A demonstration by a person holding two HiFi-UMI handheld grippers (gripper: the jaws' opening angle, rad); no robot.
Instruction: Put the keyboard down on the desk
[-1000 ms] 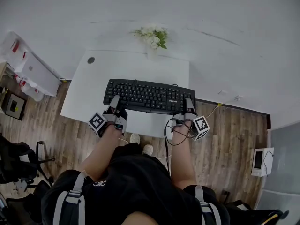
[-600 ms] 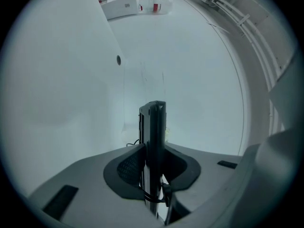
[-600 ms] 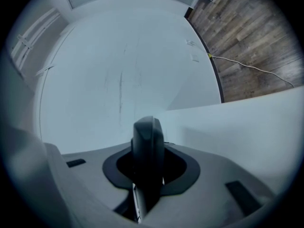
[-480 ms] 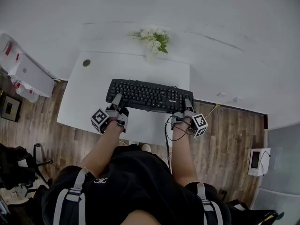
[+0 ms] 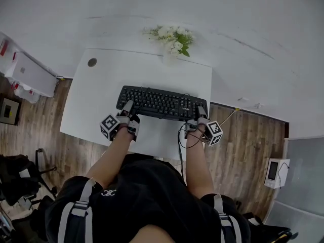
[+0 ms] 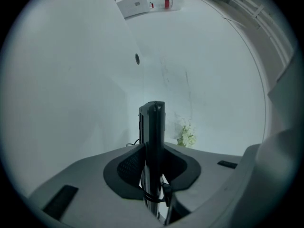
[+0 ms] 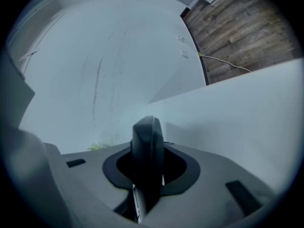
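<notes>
A black keyboard (image 5: 158,103) is held flat over the white desk (image 5: 96,95), long side running left to right. My left gripper (image 5: 126,108) is shut on its near left corner and my right gripper (image 5: 202,111) is shut on its near right corner. In the left gripper view the keyboard (image 6: 152,141) shows edge-on, clamped between the jaws, and in the right gripper view the keyboard (image 7: 147,151) fills the gap between the jaws. A thin black cable (image 5: 179,146) hangs from near the right gripper. I cannot tell whether the keyboard touches the desk.
A bunch of white flowers (image 5: 173,40) stands at the desk's far edge, against the white wall. A round cable hole (image 5: 91,62) sits in the far left corner of the desk. Wooden floor (image 5: 248,140) lies to the right, with a white box (image 5: 274,171) on it.
The keyboard and both grippers have moved forward from the desk's near edge to over its middle. Both grips are unchanged.
</notes>
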